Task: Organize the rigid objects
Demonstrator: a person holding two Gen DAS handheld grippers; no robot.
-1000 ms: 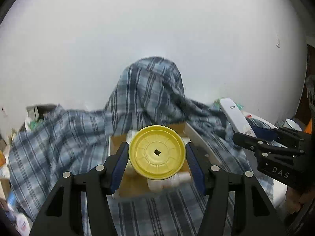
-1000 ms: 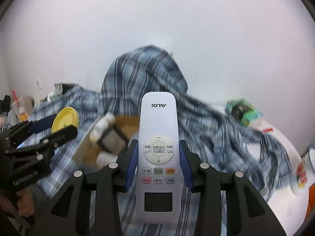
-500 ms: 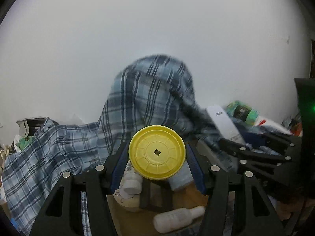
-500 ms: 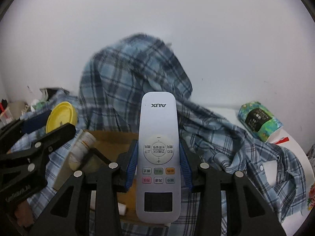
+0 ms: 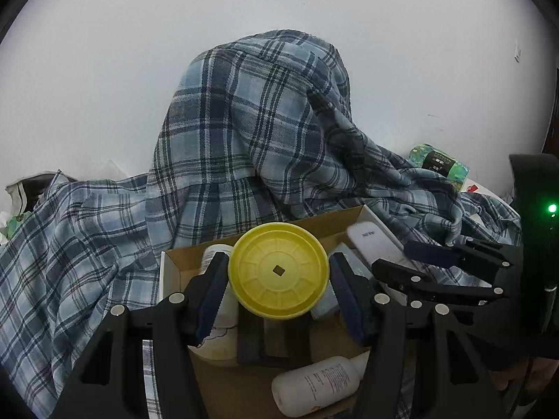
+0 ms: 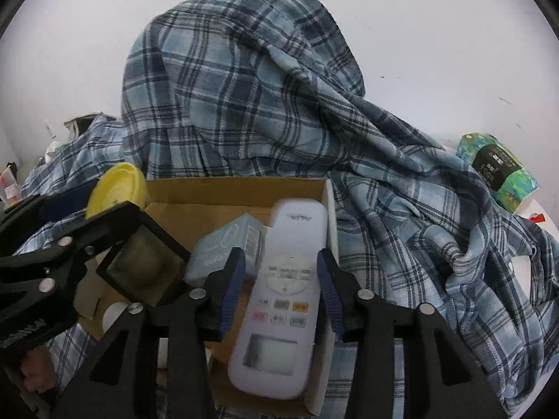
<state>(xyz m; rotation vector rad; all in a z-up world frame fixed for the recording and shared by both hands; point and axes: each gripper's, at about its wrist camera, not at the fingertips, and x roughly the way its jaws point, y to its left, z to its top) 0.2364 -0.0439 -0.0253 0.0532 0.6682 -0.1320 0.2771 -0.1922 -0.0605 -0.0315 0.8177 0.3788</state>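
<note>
My left gripper (image 5: 278, 268) is shut on a round yellow lid (image 5: 279, 274), held upright over an open cardboard box (image 5: 188, 256). In the right wrist view a white AUX remote (image 6: 281, 300) lies blurred and tilted along the box's right wall (image 6: 330, 209), between the jaws of my right gripper (image 6: 279, 281). Those jaws are opening, and a gap shows at the left pad (image 6: 232, 284). The left wrist view shows the remote's top (image 5: 375, 244) inside the box with the right gripper (image 5: 436, 272) behind it. The lid (image 6: 117, 188) and left gripper (image 6: 66, 241) appear at the left.
A large blue plaid shirt (image 6: 244, 87) is heaped behind and around the box. Inside lie a white bottle (image 5: 314, 389), a pale blue carton (image 6: 223, 244) and a black-framed square item (image 6: 143, 265). A green packet (image 6: 499, 171) sits at the right by the white wall.
Both grippers came forward and down over the box. The right jaws widened and the remote sank, tilted, from between them into the box. The left grip on the lid is unchanged.
</note>
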